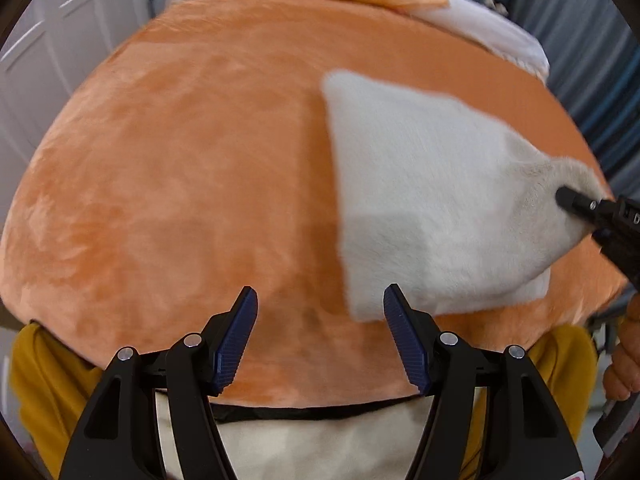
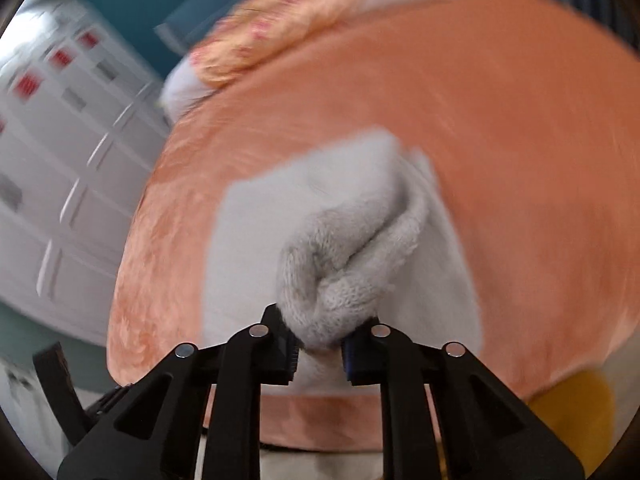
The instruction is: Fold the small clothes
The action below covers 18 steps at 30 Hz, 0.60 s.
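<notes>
The fold looks barely begun: the white cloth still lies mostly flat on the orange blanket, its near corner pinched by the right gripper, while the left gripper hovers open beside it, empty.

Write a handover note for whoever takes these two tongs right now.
Left tongs: open, empty, over the orange blanket beside the white cloth.
Right tongs: shut on a bunched corner of that cloth, lifted off the blanket.
Done: corner gripped and raised; the rest lies flat.
Left: carry the corner across, lay it down, finish the fold.
</notes>
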Each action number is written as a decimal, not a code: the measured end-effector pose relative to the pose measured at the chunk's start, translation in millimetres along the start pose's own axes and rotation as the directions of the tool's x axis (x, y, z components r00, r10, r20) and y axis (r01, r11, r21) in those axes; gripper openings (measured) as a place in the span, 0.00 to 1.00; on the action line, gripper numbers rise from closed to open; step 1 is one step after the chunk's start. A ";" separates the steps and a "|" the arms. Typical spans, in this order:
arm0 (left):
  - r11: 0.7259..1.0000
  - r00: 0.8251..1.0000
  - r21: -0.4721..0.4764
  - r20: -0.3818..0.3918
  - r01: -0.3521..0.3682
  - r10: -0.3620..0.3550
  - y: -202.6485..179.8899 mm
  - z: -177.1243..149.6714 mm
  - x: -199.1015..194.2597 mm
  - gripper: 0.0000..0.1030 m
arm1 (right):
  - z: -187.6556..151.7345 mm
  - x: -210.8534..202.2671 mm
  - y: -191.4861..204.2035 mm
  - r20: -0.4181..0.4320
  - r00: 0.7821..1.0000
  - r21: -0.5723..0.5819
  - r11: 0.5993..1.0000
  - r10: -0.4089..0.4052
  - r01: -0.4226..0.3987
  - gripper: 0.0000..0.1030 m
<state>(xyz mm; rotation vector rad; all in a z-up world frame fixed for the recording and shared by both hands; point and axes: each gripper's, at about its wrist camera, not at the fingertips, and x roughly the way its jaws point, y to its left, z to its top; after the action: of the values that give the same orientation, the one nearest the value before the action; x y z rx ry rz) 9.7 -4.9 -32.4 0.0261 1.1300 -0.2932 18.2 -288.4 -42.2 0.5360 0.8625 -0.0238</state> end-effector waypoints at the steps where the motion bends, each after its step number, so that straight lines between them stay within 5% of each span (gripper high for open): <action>1: 1.000 1.000 -0.028 0.015 -0.005 0.006 9.6 1.9 -7.3 0.62 | 4.8 -0.9 23.5 0.009 1.000 -0.043 0.999 0.025 -0.024 0.14; 6: 0.973 0.987 -0.206 0.102 -0.104 0.127 83.5 2.4 -50.8 0.62 | 1.8 20.9 187.4 -0.036 0.979 -0.366 0.909 0.202 -0.201 0.13; 10: 0.927 0.974 -0.339 0.101 -0.157 0.202 147.0 -8.9 -72.7 0.62 | -30.9 68.6 274.4 -0.185 0.948 -0.441 0.840 0.260 -0.316 0.12; 15: 0.899 0.971 -0.404 0.090 -0.166 0.220 182.7 -11.0 -74.9 0.62 | -62.7 130.5 298.3 -0.347 0.911 -0.377 0.856 0.224 -0.354 0.11; 18: 0.902 0.976 -0.412 0.108 -0.130 0.189 178.5 -5.2 -75.4 0.62 | -51.1 130.4 280.6 -0.353 0.891 -0.267 0.882 0.286 -0.388 0.10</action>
<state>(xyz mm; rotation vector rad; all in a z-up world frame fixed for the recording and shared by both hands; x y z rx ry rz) 19.1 184.0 10.1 -0.2640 1.0178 0.0895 132.6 3.6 -40.8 0.3704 1.0359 0.5352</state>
